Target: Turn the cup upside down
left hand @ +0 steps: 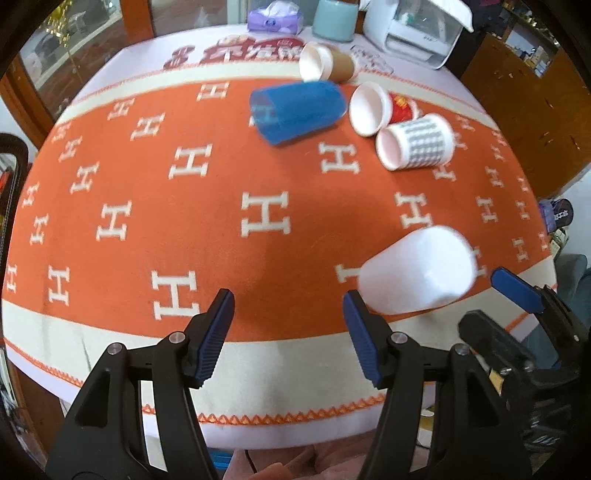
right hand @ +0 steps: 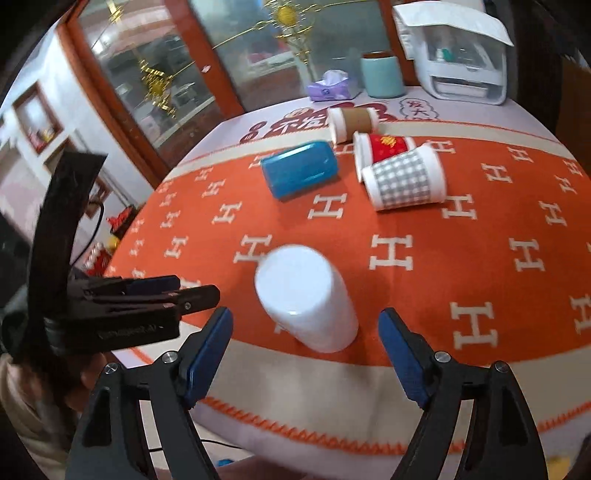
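A plain white cup [right hand: 306,297] stands upside down on the orange blanket near the table's front edge, its closed base on top. It also shows in the left wrist view [left hand: 417,271]. My right gripper [right hand: 306,332] is open, its blue pads either side of the cup's lower part and apart from it. My left gripper [left hand: 288,314] is open and empty, to the left of the white cup. Further back lie a blue cup [left hand: 297,110], a brown cup [left hand: 327,61], a red cup [left hand: 380,109] and a grey checked cup [left hand: 413,146], all on their sides.
At the table's back edge stand a purple tissue pack [left hand: 275,16], a teal canister [left hand: 334,18] and a white appliance [left hand: 413,31]. The left gripper shows at the left of the right wrist view [right hand: 147,302]. Glass cabinet doors [right hand: 166,66] rise behind the table.
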